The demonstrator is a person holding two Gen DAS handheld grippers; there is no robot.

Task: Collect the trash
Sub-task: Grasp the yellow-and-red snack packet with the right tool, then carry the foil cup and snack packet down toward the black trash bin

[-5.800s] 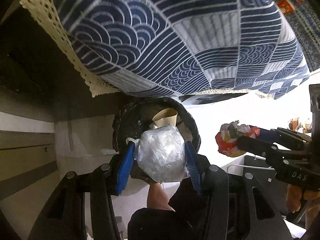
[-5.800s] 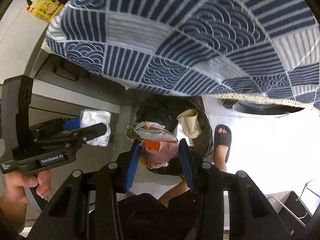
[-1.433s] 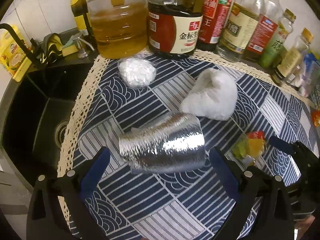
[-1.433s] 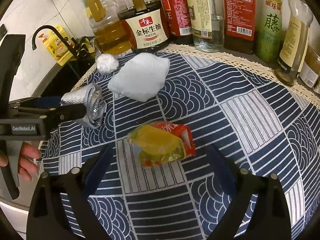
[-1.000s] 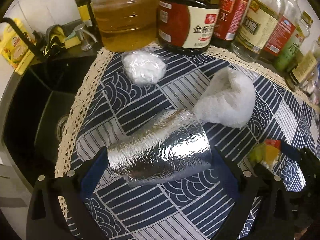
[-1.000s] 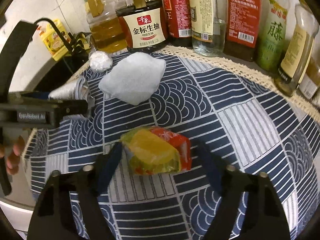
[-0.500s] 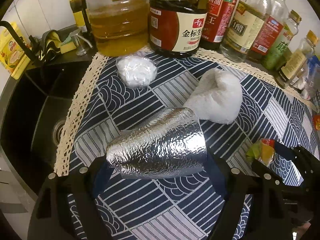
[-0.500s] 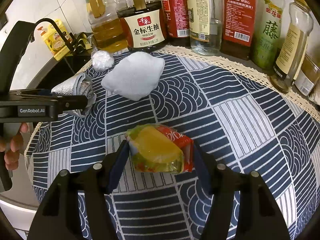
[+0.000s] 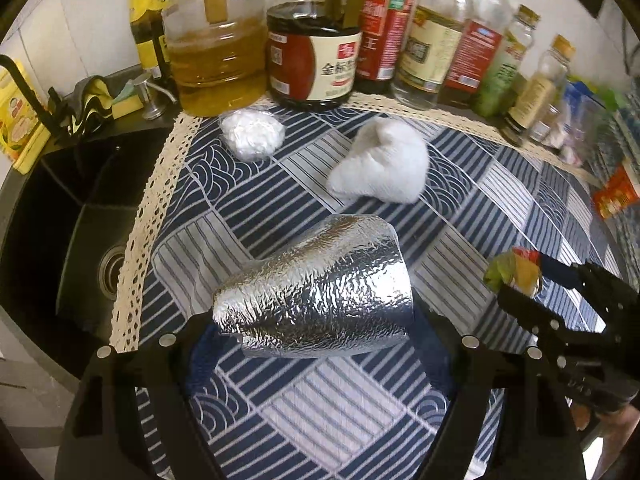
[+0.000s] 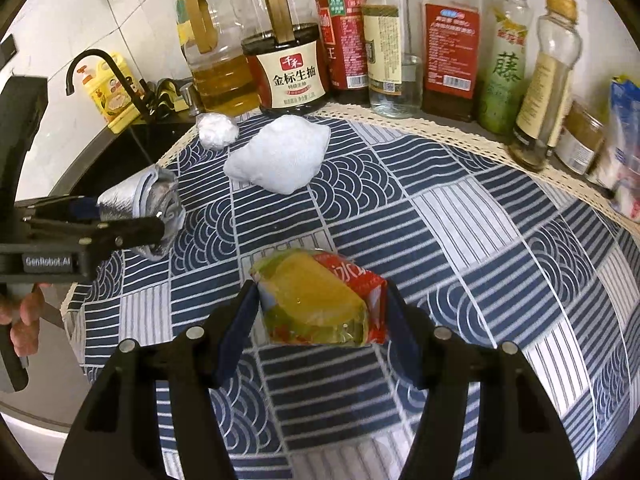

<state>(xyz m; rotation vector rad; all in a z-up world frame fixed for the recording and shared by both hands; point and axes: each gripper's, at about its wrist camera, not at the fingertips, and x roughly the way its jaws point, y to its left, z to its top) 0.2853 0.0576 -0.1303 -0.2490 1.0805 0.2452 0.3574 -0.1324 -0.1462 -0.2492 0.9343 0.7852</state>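
My left gripper [image 9: 316, 330] is shut on a crumpled silver foil wrapper [image 9: 316, 292], which hangs just above the blue patterned tablecloth [image 9: 340, 408]. In the right wrist view the foil wrapper [image 10: 160, 192] and left gripper [image 10: 120, 222] show at the left edge. My right gripper [image 10: 320, 298] is shut on a yellow, green and red snack wrapper [image 10: 316, 300], also raised off the cloth. The left wrist view shows that snack wrapper [image 9: 514, 272] at the right, in the right gripper [image 9: 520, 284]. A white crumpled tissue [image 9: 380, 168] [image 10: 280, 156] and a small white plastic ball [image 9: 252, 136] [image 10: 216, 130] lie further back.
Oil, soy sauce and other bottles [image 10: 292, 76] line the back edge of the cloth. A black sink [image 9: 80, 216] with a tap [image 10: 100, 64] lies to the left of the lace border. A red packet [image 9: 614, 196] sits at the far right.
The left jaws closed onto the foil wrapper and the right jaws tightened on the snack wrapper. Both grippers then rose a little and drew back with their loads.
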